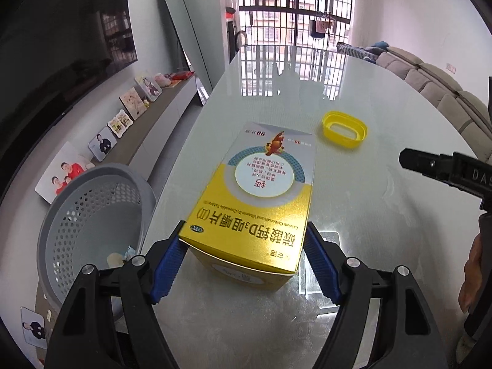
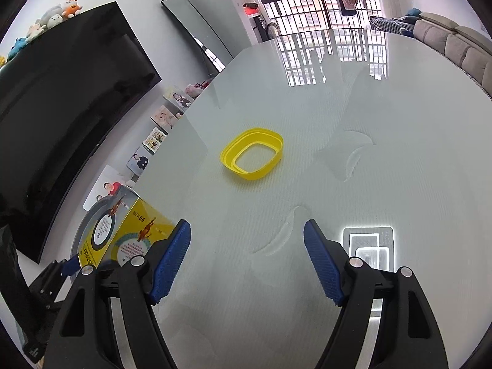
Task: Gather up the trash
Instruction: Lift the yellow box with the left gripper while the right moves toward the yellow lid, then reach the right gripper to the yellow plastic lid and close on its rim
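A yellow and white medicine box (image 1: 261, 196) is held between the blue pads of my left gripper (image 1: 244, 230), which is shut on its near end above the glossy table (image 1: 353, 215). The box also shows at the lower left of the right wrist view (image 2: 123, 233). A yellow plastic lid (image 1: 344, 129) lies on the table beyond the box; in the right wrist view it (image 2: 252, 158) lies ahead of my right gripper (image 2: 246, 230), which is open and empty over the table. The right gripper's black finger also shows at the right edge of the left wrist view (image 1: 430, 166).
A grey perforated basket (image 1: 92, 221) stands below the table's left edge with some scraps inside. A low shelf with photo frames (image 1: 132, 104), a dark TV (image 2: 61, 92) and a leaning mirror (image 1: 184, 40) line the left wall. A sofa (image 1: 430, 80) is at the right.
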`<state>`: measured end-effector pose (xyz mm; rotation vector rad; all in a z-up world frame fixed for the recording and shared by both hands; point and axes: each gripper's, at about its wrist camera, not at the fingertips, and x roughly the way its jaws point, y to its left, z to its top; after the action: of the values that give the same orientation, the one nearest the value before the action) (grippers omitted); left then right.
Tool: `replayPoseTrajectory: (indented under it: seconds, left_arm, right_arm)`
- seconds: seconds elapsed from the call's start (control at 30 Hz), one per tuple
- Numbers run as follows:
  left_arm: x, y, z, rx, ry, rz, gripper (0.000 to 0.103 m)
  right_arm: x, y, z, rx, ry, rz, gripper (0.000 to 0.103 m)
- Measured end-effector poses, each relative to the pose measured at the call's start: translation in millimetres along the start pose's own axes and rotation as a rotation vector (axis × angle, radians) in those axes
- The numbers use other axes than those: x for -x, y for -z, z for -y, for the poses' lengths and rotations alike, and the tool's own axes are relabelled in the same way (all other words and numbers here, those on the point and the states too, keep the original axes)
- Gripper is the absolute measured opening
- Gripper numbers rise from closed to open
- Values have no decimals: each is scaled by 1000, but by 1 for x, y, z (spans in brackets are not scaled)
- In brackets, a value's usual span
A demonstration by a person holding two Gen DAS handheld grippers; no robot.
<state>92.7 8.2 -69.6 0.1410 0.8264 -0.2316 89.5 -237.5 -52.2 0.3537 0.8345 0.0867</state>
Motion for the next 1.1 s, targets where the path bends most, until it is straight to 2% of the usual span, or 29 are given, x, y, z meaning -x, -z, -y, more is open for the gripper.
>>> replayPoseTrajectory:
  seconds: [0.1,0.17,0.23,0.4,0.5,0.57,0.6,0.73,1.0,1.1]
  left_arm:
    - [-3,3,-3,1,2,-11,72]
    - [-3,2,-5,4,2,-14,77]
    - [-5,-1,-5,5,2,-12,86]
    - [-17,-11,-1,3,6,-22,87]
    - [-29,-17,1,7,34,-44,87]
    - [-34,-19,2,8,39,-48,84]
    - [-36,-19,3,7,38,-47,77]
    - [-36,-19,3,7,52,-34,71]
    - [-20,-23,-1,7,15,26,63]
    - [-13,-24,-5,13,9,48,63]
  right_arm:
    - [-3,0,-3,8,12,2,73]
    - [-5,2,-3,6,5,-3,73]
    - [-8,2,-2,6,4,-7,73]
    - [-10,3,1,1,-11,-9,73]
    - [-10,3,3,-1,-16,-9,73]
    - [-10,3,4,-3,-17,-8,73]
    - [-11,3,4,-3,-17,-8,73]
    - [-14,5,5,-3,-12,-16,73]
    - [-20,0,3,40,21,-41,73]
    - [-20,-6,3,81,46,-46,73]
